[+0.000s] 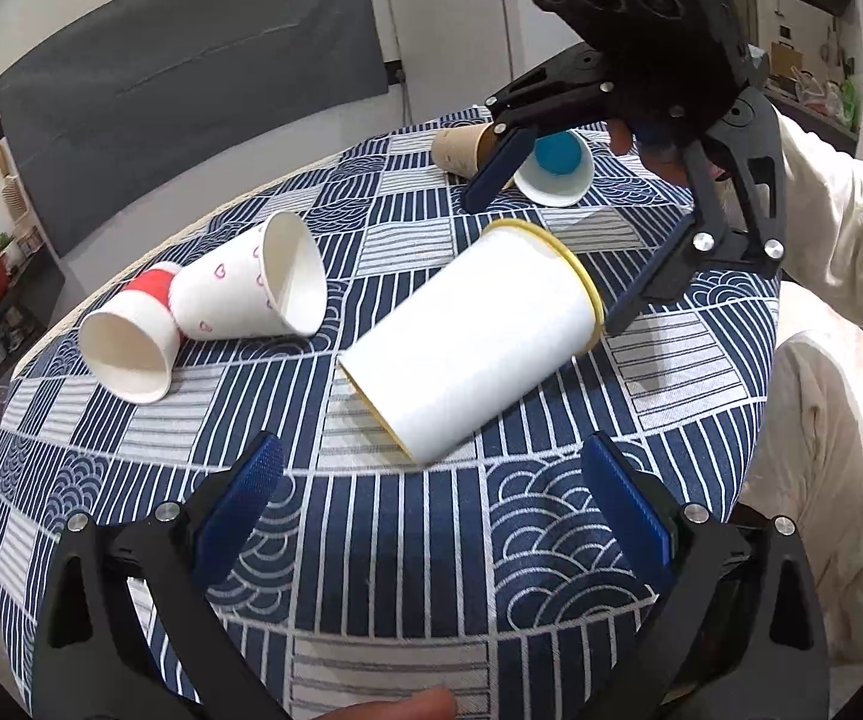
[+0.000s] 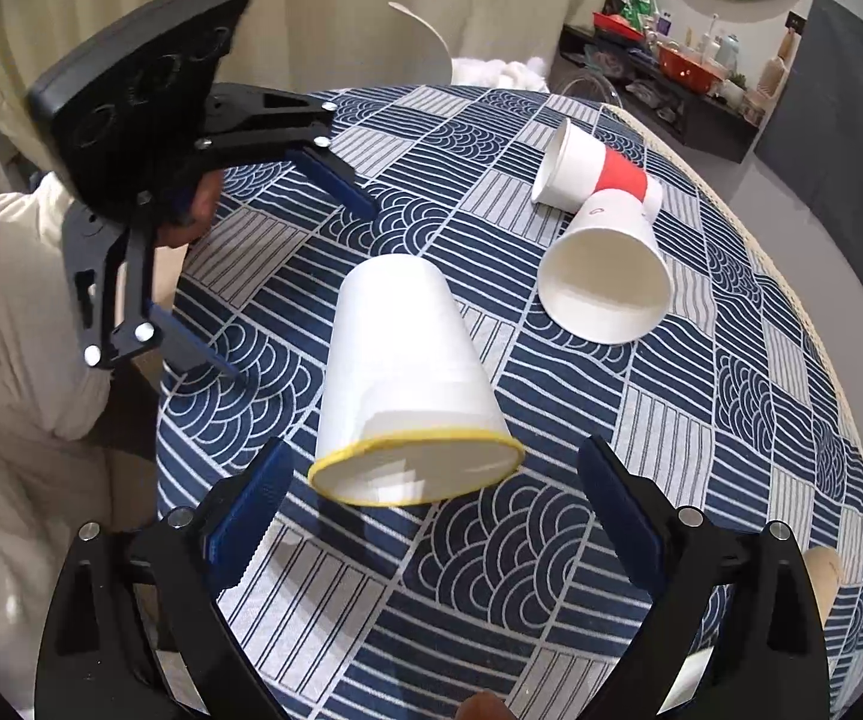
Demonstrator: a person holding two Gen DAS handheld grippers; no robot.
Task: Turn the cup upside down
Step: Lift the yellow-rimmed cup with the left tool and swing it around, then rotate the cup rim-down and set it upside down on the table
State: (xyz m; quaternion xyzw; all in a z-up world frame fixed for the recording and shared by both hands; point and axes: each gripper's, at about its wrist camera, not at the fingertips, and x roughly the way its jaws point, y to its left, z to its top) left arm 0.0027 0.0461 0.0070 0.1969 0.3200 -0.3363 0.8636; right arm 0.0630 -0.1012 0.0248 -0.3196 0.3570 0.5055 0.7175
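Observation:
A large white cup with a yellow rim (image 1: 473, 339) lies on its side in the middle of the blue patterned tablecloth (image 1: 407, 570). Its base points toward my left gripper (image 1: 431, 474), which is open and empty just short of it. Its mouth faces my right gripper (image 2: 431, 483), also open, with the rim (image 2: 416, 471) between the blue fingers, not touching. The cup shows in the right wrist view (image 2: 401, 360). The right gripper appears in the left wrist view (image 1: 545, 252), the left gripper in the right wrist view (image 2: 293, 276).
A red-banded white cup (image 1: 131, 342) and a heart-print cup (image 1: 251, 288) lie on their sides at the left. A brown cup (image 1: 461, 147) and a blue-lined white cup (image 1: 554, 171) lie at the far side. The round table's edge curves close behind them.

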